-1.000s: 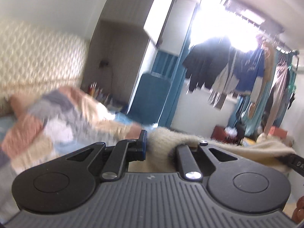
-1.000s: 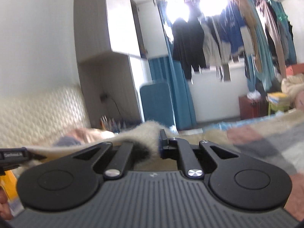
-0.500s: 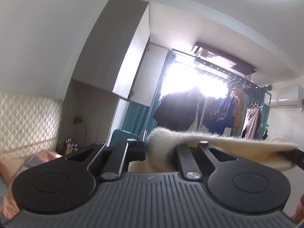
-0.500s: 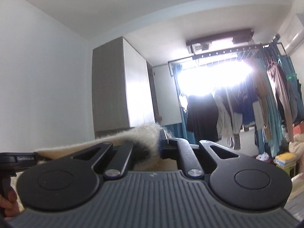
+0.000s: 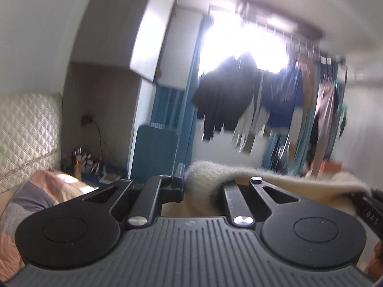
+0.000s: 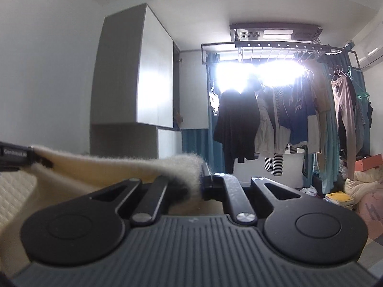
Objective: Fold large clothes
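Observation:
A cream fuzzy garment [image 5: 215, 174] is stretched in the air between my two grippers. My left gripper [image 5: 191, 179] is shut on one edge of it, and the cloth runs off to the right toward the other gripper [image 5: 368, 205]. In the right wrist view my right gripper [image 6: 199, 177] is shut on the garment's other edge [image 6: 134, 165], and the cloth runs left to the left gripper [image 6: 14, 156]. Both grippers point at the room, level or slightly up. The rest of the garment hangs below, out of view.
A bed with a patchwork quilt [image 5: 36, 196] and a quilted headboard [image 5: 26, 129] lies at the left. A rack of hanging clothes [image 6: 275, 124] stands before the bright window. A tall cabinet [image 6: 134, 91] is at the left. Piled items [image 6: 359, 181] sit at the right.
Both grippers swung up toward the ceiling with the garment held taut, and have now tipped back down a little. The left view is blurred with motion.

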A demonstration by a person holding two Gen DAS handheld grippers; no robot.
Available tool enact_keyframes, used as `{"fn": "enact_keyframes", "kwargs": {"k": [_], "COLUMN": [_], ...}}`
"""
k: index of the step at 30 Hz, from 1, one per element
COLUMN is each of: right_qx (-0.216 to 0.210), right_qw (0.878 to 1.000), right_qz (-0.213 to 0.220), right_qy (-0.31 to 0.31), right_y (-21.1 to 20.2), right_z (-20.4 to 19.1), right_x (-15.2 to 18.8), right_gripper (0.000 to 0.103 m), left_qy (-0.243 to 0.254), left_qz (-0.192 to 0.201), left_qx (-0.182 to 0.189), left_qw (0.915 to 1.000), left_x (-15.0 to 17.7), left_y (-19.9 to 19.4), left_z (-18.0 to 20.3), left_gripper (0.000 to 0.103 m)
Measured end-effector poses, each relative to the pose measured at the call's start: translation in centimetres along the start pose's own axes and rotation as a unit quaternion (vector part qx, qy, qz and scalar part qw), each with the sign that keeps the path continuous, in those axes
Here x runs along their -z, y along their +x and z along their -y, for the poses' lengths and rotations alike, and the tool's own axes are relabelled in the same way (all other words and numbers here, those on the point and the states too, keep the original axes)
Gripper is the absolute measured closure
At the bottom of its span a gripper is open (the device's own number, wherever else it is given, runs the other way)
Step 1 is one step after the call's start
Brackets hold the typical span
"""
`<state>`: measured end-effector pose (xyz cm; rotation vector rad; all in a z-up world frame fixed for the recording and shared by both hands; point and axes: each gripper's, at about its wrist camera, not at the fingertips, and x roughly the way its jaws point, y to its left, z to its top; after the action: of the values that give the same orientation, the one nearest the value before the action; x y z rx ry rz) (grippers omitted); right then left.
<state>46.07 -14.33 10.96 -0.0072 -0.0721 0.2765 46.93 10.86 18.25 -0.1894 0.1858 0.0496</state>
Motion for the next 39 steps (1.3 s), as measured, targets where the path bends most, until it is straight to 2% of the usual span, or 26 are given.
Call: {"fn": "enact_keyframes", "kwargs": {"k": [3,6,9,13,18,22,24,26,28,29,31,33,36,39], "right_qx": [0.008,0.021,0.026,0.027,0.015,0.019,0.021,0.017,0.014,0.015,0.016,0.002,-0.002,-0.002], "right_qw": [1.000,0.998,0.994,0.987,0.970,0.956,0.950,0.949,0.950,0.949,0.949,0.948,0.946,0.950], "right_qz": [-0.027,-0.056,-0.101,-0.151,-0.224,-0.273,-0.289,-0.289,-0.285,-0.285,-0.283,-0.276,-0.275,-0.265], "right_qy": [0.008,0.014,0.037,0.047,0.095,0.107,0.112,0.122,0.130,0.133,0.142,0.156,0.170,0.164], "right_y": [6.2,12.4,18.2,24.1,26.8,26.5,26.6,26.3,26.2,25.9,25.1,23.6,20.0,15.1], "right_z": [0.4,0.6,1.8,2.3,2.8,2.6,2.8,2.8,2.9,2.8,3.1,3.5,3.9,4.2], "right_x": [7.7,15.5,22.5,29.6,35.0,37.7,38.4,38.5,38.4,37.9,37.4,36.7,35.2,33.1], "right_gripper": [0.093,0.093,0.093,0.093,0.093,0.090,0.090,0.089,0.085,0.082,0.059,0.048,0.049,0.049], "left_qy": [0.005,0.016,0.021,0.010,0.003,0.030,0.035,0.021,0.014,0.012,0.002,-0.002,0.001,-0.005], "left_qz": [-0.051,-0.083,-0.123,-0.161,-0.215,-0.249,-0.258,-0.266,-0.269,-0.272,-0.282,-0.292,-0.285,-0.287], "left_qx": [0.008,0.011,0.008,0.005,-0.004,-0.001,-0.004,-0.003,-0.014,-0.019,-0.011,0.001,-0.010,-0.008], "left_qw": [0.9987,0.9963,0.9922,0.9869,0.9765,0.9681,0.9654,0.9637,0.9629,0.9621,0.9593,0.9564,0.9586,0.9579], "left_x": [5.6,11.4,17.3,24.4,31.0,33.4,33.1,33.1,32.2,31.5,30.5,29.7,28.6,28.0], "left_y": [9.6,19.1,27.3,36.5,43.7,44.8,43.3,43.0,41.6,40.7,38.6,36.1,31.3,26.2], "left_z": [-2.9,-6.1,-9.2,-13.4,-15.7,-14.9,-13.7,-13.8,-13.4,-13.1,-12.6,-12.2,-11.6,-10.7], "left_gripper": [0.091,0.091,0.091,0.090,0.089,0.089,0.083,0.071,0.043,0.039,0.035,0.035,0.034,0.027]}}
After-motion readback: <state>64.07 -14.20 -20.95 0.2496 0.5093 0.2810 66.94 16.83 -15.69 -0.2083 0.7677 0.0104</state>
